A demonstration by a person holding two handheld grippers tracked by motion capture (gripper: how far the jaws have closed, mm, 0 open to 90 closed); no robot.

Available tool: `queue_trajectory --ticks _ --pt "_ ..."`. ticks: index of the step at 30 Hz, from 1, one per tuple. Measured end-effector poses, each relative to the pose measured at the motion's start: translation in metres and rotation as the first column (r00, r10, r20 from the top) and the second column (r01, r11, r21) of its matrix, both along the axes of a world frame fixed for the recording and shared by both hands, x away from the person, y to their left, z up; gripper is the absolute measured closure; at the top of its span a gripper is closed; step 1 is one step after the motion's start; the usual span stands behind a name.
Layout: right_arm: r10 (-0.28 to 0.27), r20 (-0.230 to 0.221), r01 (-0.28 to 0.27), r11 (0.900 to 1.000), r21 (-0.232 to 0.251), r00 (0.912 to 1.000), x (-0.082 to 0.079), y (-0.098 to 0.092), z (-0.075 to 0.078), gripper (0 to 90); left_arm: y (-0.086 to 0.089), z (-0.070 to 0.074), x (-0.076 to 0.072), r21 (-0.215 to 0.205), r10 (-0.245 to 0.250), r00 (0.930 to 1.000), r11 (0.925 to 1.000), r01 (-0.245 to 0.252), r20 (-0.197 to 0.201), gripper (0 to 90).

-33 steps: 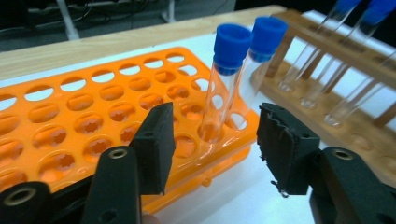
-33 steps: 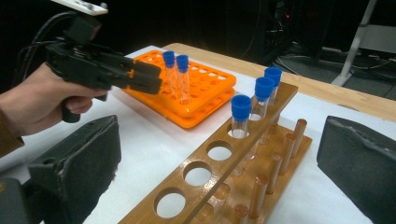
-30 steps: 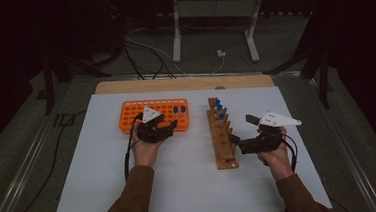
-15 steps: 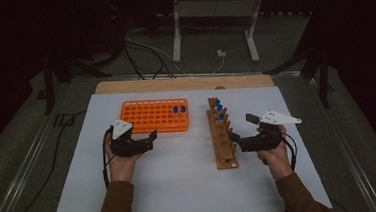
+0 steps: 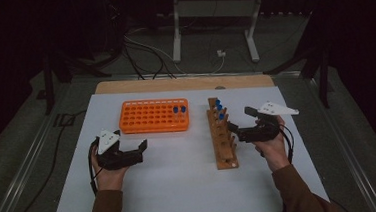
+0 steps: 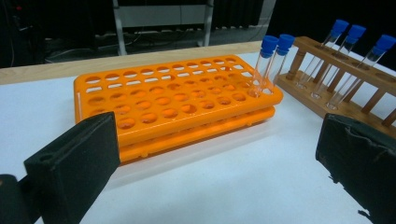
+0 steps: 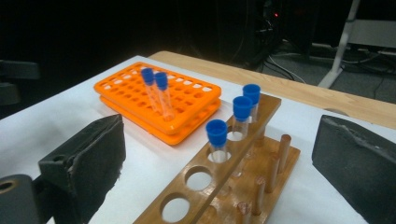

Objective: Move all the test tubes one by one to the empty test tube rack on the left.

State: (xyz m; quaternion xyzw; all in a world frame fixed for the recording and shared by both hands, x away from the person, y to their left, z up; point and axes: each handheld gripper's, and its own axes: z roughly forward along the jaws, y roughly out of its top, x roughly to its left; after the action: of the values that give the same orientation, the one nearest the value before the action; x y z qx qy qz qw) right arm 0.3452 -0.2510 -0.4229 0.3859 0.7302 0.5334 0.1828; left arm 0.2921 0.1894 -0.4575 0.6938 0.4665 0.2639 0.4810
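The left hand-held gripper (image 5: 140, 150) has come back from the orange rack (image 5: 154, 116) toward the person, and its jaws have just been opening, now spread wide with nothing between them; two blue-capped tubes (image 5: 179, 110) stand in that rack's right end, so I think one was just dropped off. The right hand-held gripper (image 5: 235, 127), also spread and empty, waits beside the wooden rack (image 5: 221, 136), where three more tubes (image 7: 241, 109) stand at the far end.

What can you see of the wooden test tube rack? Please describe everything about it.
The wooden rack looks like plain brown wood: a top strip with one row of round holes, a base board, and short upright pegs beside it. It stands upright on the white table, running away from the person, right of the orange rack. Three clear tubes with blue caps stand in its far holes; the near holes are empty. The right gripper, jaws open, is close beside it; whether it touches cannot be told.
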Motion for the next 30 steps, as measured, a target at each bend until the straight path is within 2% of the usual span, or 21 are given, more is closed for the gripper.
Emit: queue_trajectory --ticks 3,5,9,12,16,19,25,30 --pt "-0.006 -0.032 0.006 1.0 -0.014 0.9995 0.009 0.003 -0.005 5.4 0.002 -0.003 0.0 -0.01 0.03 0.9995 0.9995 -0.03 -0.003 0.7" --pt "-0.012 -0.048 0.01 0.999 -0.037 0.9988 0.014 0.007 -0.009 7.5 0.003 -0.006 0.001 -0.035 0.026 0.9996 0.999 -0.026 -0.012 0.8" --pt "-0.018 -0.076 0.012 0.996 -0.085 0.9969 0.025 0.016 -0.017 18.7 0.001 -0.007 0.001 -0.03 0.023 0.9997 0.9993 -0.024 -0.009 0.8" --pt "-0.029 -0.081 0.019 0.993 -0.12 0.9963 0.031 0.023 -0.02 30.7 0.0 -0.007 0.001 -0.033 0.013 0.9999 0.9994 -0.013 -0.003 0.8" --pt "-0.008 -0.078 -0.003 0.989 -0.149 0.9969 0.035 0.029 -0.026 52.9 0.001 -0.01 0.001 -0.029 0.017 0.9997 0.9994 -0.018 -0.014 0.8" --pt "0.0 -0.071 -0.011 0.987 -0.157 0.9975 0.036 0.032 -0.03 64.3 0.001 -0.011 0.002 -0.028 0.017 0.9997 0.9994 -0.018 -0.018 0.8" --pt "0.003 -0.062 -0.015 0.982 -0.187 0.998 0.036 0.038 -0.034 74.3 -0.001 -0.013 0.002 -0.031 0.009 0.9998 0.9995 -0.009 -0.02 0.7" --pt "0.007 -0.058 -0.018 0.981 -0.193 0.9983 0.037 0.04 -0.035 75.6 -0.003 -0.014 0.002 -0.037 0.0 0.9996 0.9993 -0.001 -0.027 0.8"
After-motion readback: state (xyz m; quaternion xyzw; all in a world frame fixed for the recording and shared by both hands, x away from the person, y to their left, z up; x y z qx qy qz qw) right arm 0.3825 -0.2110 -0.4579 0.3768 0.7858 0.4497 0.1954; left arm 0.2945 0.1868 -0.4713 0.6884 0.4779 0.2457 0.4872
